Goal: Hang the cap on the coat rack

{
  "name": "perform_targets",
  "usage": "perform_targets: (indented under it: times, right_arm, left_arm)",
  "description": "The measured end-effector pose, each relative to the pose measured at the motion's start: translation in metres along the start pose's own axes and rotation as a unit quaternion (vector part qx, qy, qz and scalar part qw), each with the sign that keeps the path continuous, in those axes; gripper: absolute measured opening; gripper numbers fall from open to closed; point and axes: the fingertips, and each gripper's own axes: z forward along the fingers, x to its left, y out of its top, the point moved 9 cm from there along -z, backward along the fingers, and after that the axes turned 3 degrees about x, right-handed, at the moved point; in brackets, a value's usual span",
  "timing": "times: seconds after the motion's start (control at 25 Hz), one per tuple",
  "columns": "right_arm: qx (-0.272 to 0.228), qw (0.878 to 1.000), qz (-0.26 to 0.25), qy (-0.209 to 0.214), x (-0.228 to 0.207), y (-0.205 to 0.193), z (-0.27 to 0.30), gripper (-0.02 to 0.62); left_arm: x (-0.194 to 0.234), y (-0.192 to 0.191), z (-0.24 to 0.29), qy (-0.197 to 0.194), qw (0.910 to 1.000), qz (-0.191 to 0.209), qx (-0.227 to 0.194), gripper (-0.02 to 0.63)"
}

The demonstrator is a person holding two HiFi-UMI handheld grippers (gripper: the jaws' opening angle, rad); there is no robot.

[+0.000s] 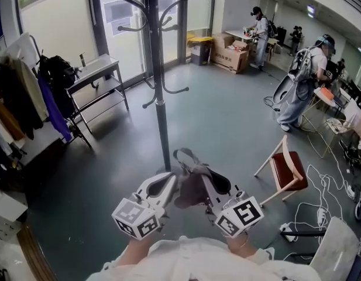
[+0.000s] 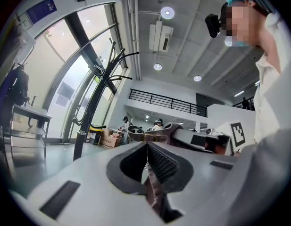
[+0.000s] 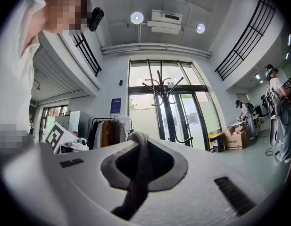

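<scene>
You have the cap [image 1: 191,187] held in the air in front of your chest, stretched between both grippers. Your left gripper [image 1: 172,182] is pressed together on a fold of its fabric, and your right gripper [image 1: 207,187] is clamped on a dark strip of it, so on each side only cloth sits between the jaws. The pick-up is done; the hanging is not. The coat rack [image 1: 161,98] stands ahead of you on the floor, apart from the cap, its upper hooks [image 1: 130,0] bare. What's left, as I judge it — close in, raise the cap onto a hook, then let go.
</scene>
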Motion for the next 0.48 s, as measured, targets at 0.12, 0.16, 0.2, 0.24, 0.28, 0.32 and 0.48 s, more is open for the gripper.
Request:
perform_targets:
  times: [0.12, 0.16, 0.2, 0.24, 0.28, 0.32, 0.48]
  right_arm:
    - [-0.001, 1.000, -0.002, 0.009, -0.021, 0.001, 0.015, 0.008]
    - [-0.002, 1.000, -0.002, 0.013, -0.026, 0.001, 0.019, 0.008]
    - [-0.003, 1.000, 0.000, 0.016, -0.029, 0.001, 0.021, 0.008]
    - [-0.002, 1.000, 0.002, 0.018, -0.033, -0.001, 0.024, 0.008]
    - [0.000, 1.000, 0.003, 0.021, -0.035, -0.003, 0.026, 0.008]
    - [0.002, 1.000, 0.004, 0.023, -0.038, -0.006, 0.029, 0.008]
    - [0.011, 0.999, 0.013, 0.031, -0.047, -0.016, 0.038, 0.008]
  left_arm:
    - [0.012, 0.005, 0.019, 0.009, 0.9999, 0.003, -0.010, 0.017]
    - [0.014, 0.005, 0.023, 0.012, 0.9999, 0.003, -0.012, 0.017]
    - [0.016, 0.004, 0.027, 0.015, 0.9998, 0.001, -0.012, 0.017]
    - [0.017, 0.002, 0.030, 0.016, 0.9998, -0.002, -0.011, 0.017]
    - [0.019, 0.000, 0.033, 0.017, 0.9998, -0.005, -0.008, 0.017]
    - [0.021, -0.002, 0.036, 0.017, 0.9998, -0.007, -0.006, 0.017]
    - [0.027, -0.006, 0.046, 0.021, 0.9997, -0.012, 0.002, 0.017]
